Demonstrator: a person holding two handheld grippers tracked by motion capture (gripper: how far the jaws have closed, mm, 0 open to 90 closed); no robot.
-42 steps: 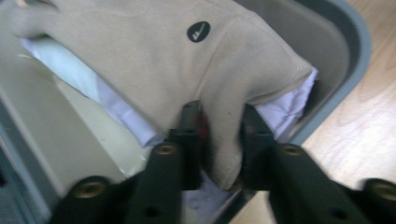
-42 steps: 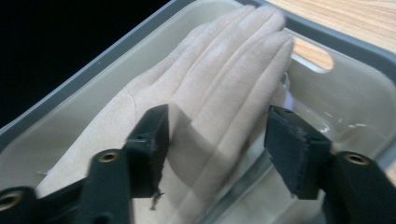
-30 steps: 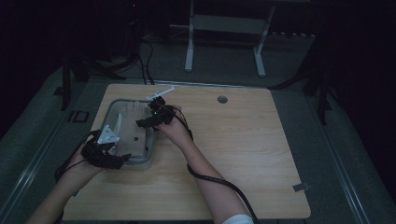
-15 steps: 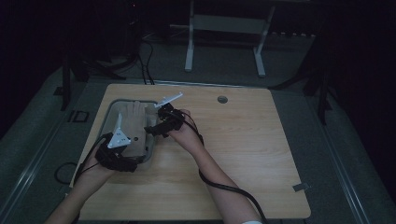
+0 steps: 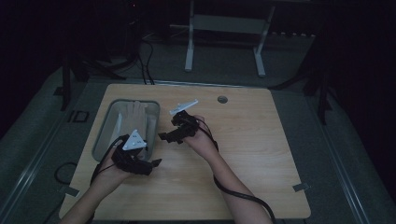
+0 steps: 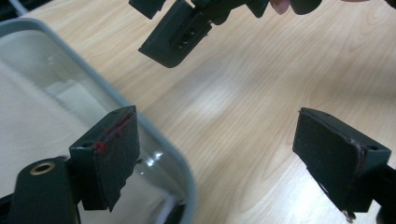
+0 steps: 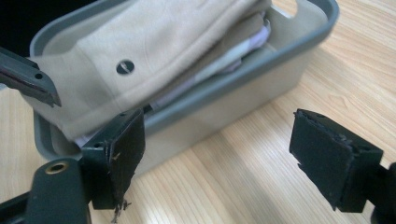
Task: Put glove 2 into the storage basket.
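Grey plastic bin [image 5: 103, 135] holding folded beige cloth [image 5: 133, 114] sits at the wooden table's [image 5: 261, 154] left side.
Both grippers hang just outside the bin with jaws apart and nothing between them: the left gripper [image 5: 156, 162] by its near right corner, its jaws having just been opening, the right gripper [image 5: 163, 136] beside its right wall.
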